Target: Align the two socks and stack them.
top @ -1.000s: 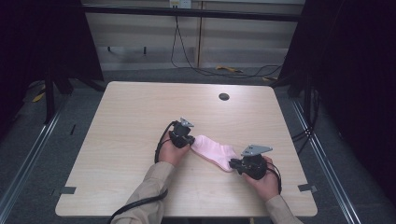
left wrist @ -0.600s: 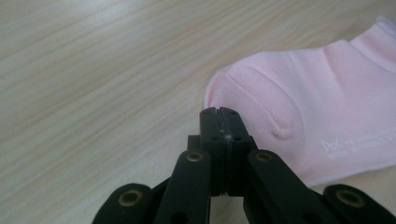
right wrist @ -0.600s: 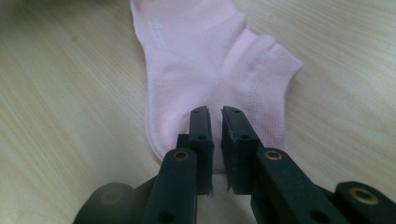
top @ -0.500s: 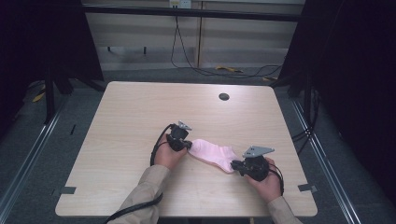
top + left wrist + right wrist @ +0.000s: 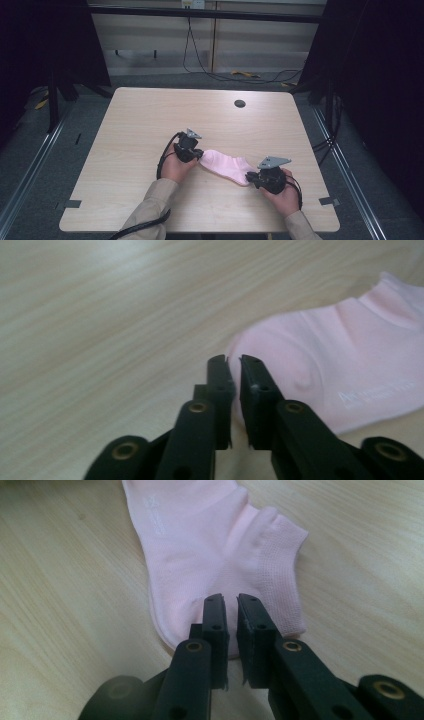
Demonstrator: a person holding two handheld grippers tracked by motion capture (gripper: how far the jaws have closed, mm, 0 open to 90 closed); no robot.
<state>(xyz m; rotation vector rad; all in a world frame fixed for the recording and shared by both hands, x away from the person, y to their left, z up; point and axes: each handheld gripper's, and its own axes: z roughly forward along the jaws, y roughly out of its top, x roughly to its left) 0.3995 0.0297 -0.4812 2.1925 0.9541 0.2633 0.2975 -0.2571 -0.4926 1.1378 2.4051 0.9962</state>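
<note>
High view: flat pink knit sock, ribbed cuff, woodgrain table.

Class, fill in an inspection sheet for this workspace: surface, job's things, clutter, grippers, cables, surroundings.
Surface: light wooden table, with a dark round grommet near its far edge.
Job's things: pink ankle sock lying flat between the grippers.
Clutter: nothing seen.
Grippers: left gripper at the sock's toe, jaws nearly shut, having just opened slightly; right gripper at the cuff end, jaws nearly shut. Whether either pinches the fabric is unclear.
Cables: black cable looping from the left gripper; floor cables beyond the table.
Surroundings: dark curtains, pale wall panels.
</note>
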